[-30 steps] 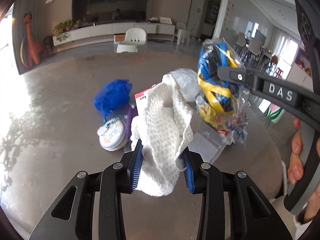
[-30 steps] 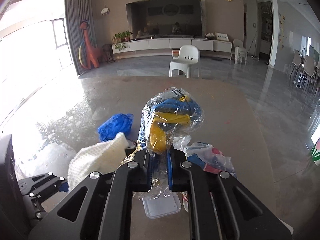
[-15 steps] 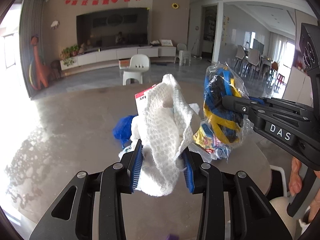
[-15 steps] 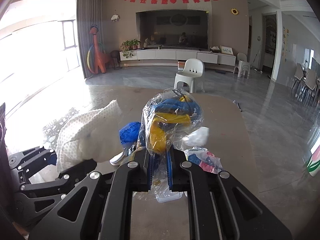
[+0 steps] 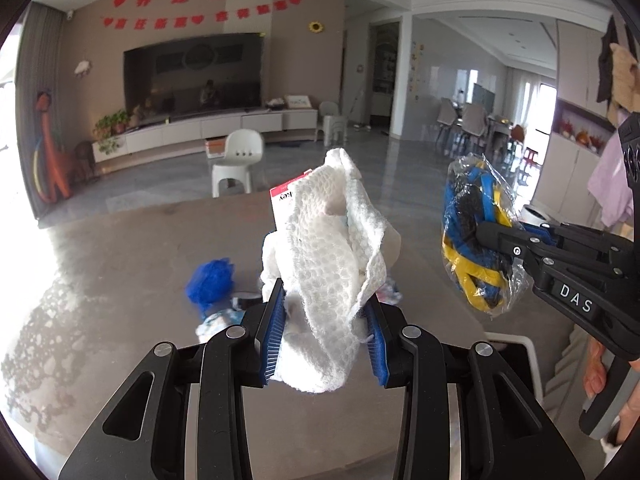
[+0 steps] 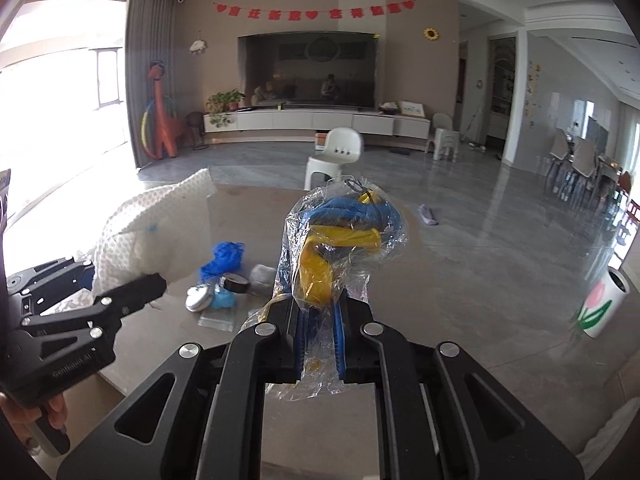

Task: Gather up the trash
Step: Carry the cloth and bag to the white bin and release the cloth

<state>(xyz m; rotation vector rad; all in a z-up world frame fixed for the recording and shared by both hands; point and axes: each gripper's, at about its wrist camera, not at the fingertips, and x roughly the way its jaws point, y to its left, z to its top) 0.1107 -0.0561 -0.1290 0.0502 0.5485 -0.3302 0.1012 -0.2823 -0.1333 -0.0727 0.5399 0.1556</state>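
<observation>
My left gripper [image 5: 326, 320] is shut on a crumpled white paper towel [image 5: 332, 260] with a red-edged white card [image 5: 285, 200] tucked behind it, held above the grey table [image 5: 120, 264]. The towel also shows in the right wrist view [image 6: 156, 232]. My right gripper [image 6: 319, 328] is shut on a clear plastic bag with blue and yellow contents [image 6: 340, 248], also held above the table; the bag shows at the right of the left wrist view [image 5: 476, 240]. More trash lies on the table: a blue crumpled piece [image 6: 224, 258], a round tin [image 6: 199, 298], a black tape roll [image 6: 235, 282].
A small clear plastic bag [image 6: 216, 318] lies flat near the table's near edge. A white bin with a tulip print [image 6: 604, 304] stands on the floor to the right. A white plastic chair [image 6: 334, 156] stands beyond the table's far edge. A white rim [image 5: 516, 344] shows below the table's right side.
Both grippers have risen and drawn back from the trash pile with their loads still held. The table items now sit lower and farther in view.
</observation>
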